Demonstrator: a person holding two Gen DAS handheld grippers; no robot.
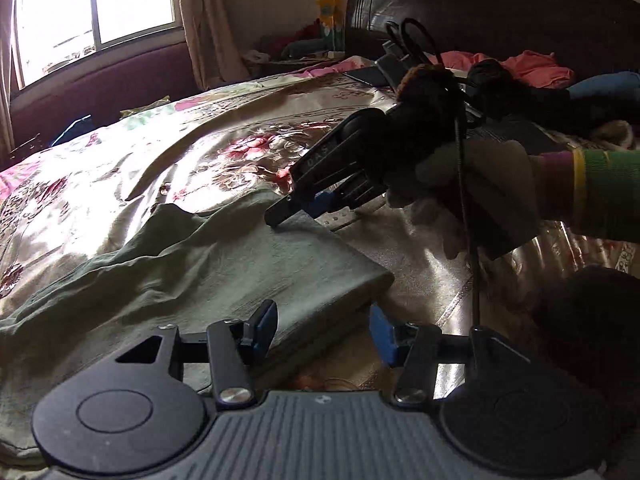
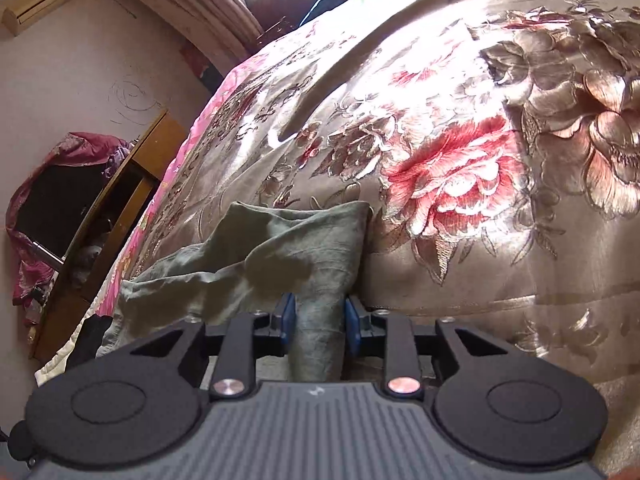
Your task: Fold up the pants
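Grey-green pants lie folded on the floral bedspread. Their thick folded end points toward my left gripper. That gripper stands open, and the fold's corner lies between its blue pads without being pinched. My right gripper, held by a gloved hand, rests its tips on the far edge of the pants. In the right wrist view a raised ridge of the pants lies loosely between the parted blue pads of the right gripper.
A dark headboard and a pile of pink and dark clothes are at the bed's far end. A window and curtains are at the left. A wooden cabinet stands beside the bed.
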